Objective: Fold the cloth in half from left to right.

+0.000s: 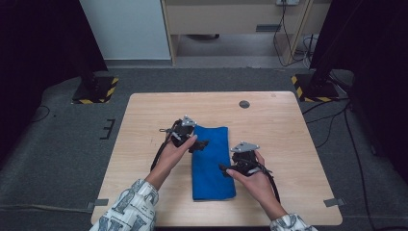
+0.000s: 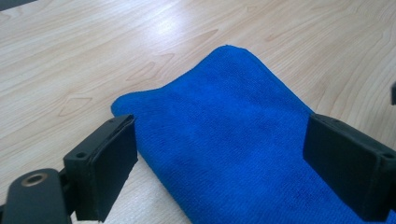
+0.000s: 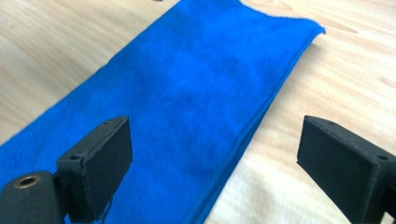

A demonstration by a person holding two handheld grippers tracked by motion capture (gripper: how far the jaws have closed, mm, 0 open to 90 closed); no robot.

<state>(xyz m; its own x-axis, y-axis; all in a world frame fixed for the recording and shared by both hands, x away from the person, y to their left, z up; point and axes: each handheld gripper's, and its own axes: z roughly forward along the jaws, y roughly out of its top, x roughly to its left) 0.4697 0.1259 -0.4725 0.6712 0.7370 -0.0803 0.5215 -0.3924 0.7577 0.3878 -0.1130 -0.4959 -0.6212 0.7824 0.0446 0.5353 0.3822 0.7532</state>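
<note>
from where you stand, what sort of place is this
Probably a lab or recording setup, not a home. A bare wooden table stands on grey carpet, flanked by black stands on hazard-striped bases, with cables trailing over the floor. A folded blue cloth lies on the table.

Soft even overhead light, pale glare on the table (image 2: 168,23), dark side edges, right gripper view slightly blurred

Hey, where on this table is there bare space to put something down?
The table is bare beyond the blue cloth up to the dark round spot, and along both side edges. It's crowded mid-table, where the left gripper and right gripper flank the cloth.
</note>
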